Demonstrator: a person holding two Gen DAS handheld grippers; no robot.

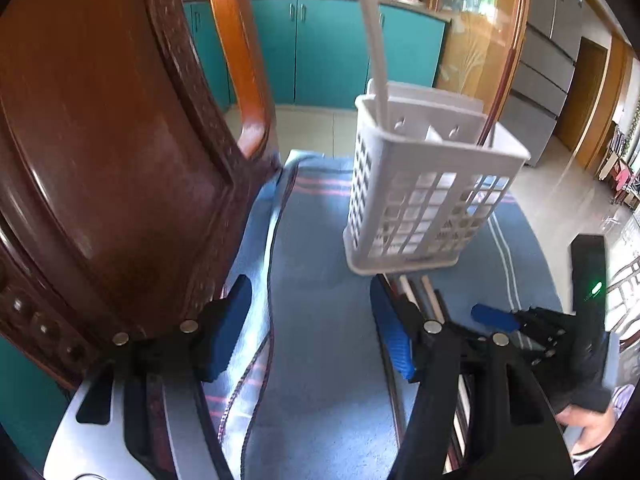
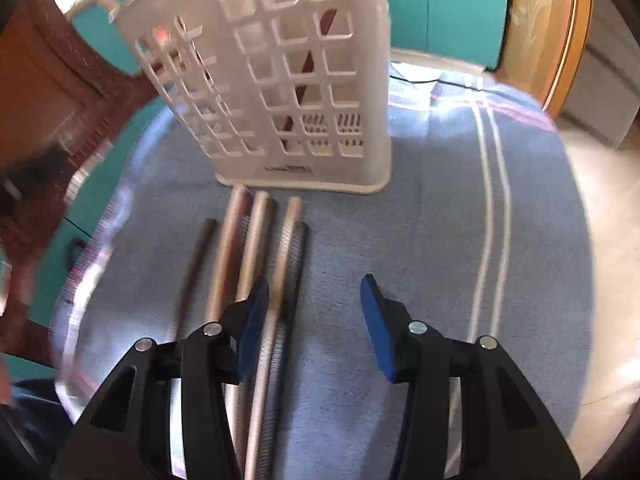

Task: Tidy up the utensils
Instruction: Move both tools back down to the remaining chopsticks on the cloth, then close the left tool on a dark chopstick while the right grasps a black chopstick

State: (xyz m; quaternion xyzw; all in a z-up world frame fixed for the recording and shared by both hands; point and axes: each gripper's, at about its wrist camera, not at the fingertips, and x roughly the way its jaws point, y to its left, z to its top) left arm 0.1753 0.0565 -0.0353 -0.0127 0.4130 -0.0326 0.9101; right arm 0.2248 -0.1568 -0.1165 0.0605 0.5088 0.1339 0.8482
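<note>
White plastic basket [image 2: 280, 80] stands upright on the blue cloth [image 2: 420, 240]; a white utensil [image 1: 376, 52] sticks up from its back compartment and something dark shows through the grid. Chopsticks [image 2: 256, 264], several, light and dark, lie side by side on the cloth just in front of the basket, ends pointing at its base. Left gripper [image 1: 312, 320] spread wide, nothing between the pads, beside a wooden chair [image 1: 100, 140]; right gripper [image 2: 316, 320] also spread, empty, low over the chopsticks.
</note>
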